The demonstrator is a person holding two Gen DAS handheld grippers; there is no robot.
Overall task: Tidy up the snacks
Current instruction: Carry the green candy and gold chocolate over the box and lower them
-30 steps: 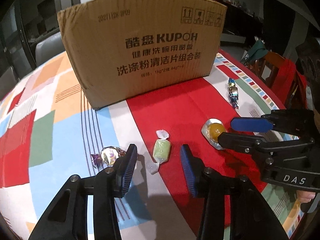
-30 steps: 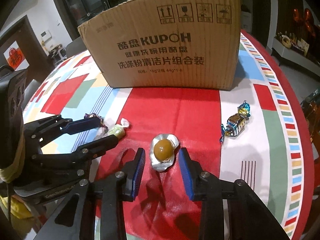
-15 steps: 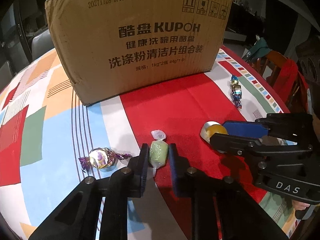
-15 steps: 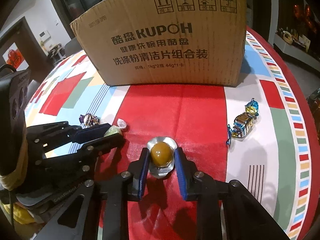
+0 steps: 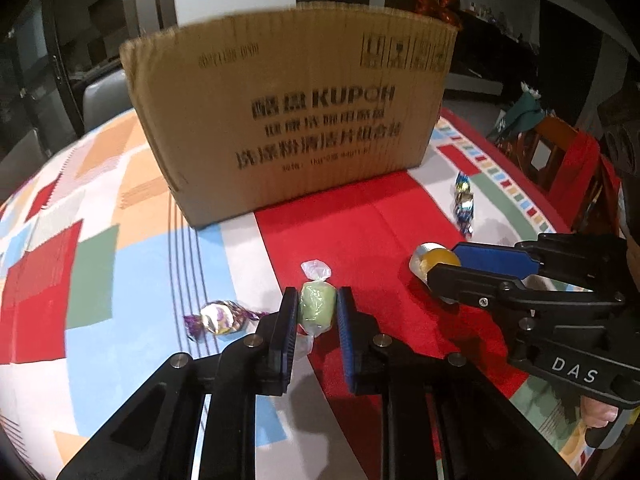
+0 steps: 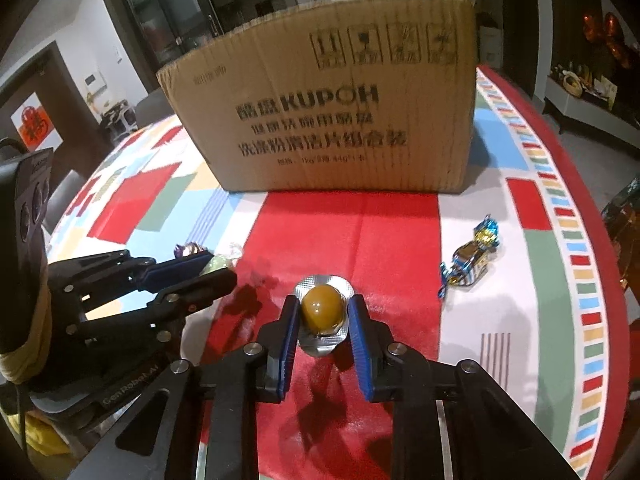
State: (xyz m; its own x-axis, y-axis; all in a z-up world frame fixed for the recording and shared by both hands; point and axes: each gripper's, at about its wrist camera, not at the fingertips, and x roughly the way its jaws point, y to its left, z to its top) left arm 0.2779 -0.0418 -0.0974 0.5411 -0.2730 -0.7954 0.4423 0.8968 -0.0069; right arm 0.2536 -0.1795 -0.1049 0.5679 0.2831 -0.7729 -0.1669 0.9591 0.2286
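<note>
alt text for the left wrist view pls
The left gripper is shut on a green wrapped candy above a colourful tablecloth. A purple candy lies to its left, with a cardboard box behind.

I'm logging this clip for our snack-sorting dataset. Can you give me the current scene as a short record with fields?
left gripper: shut on green candy
right gripper: shut on amber candy in foil cup
loose candies: purple-wrapped candy; blue-gold candy
container: cardboard box, upright behind the candies
surface: patterned tablecloth
</note>
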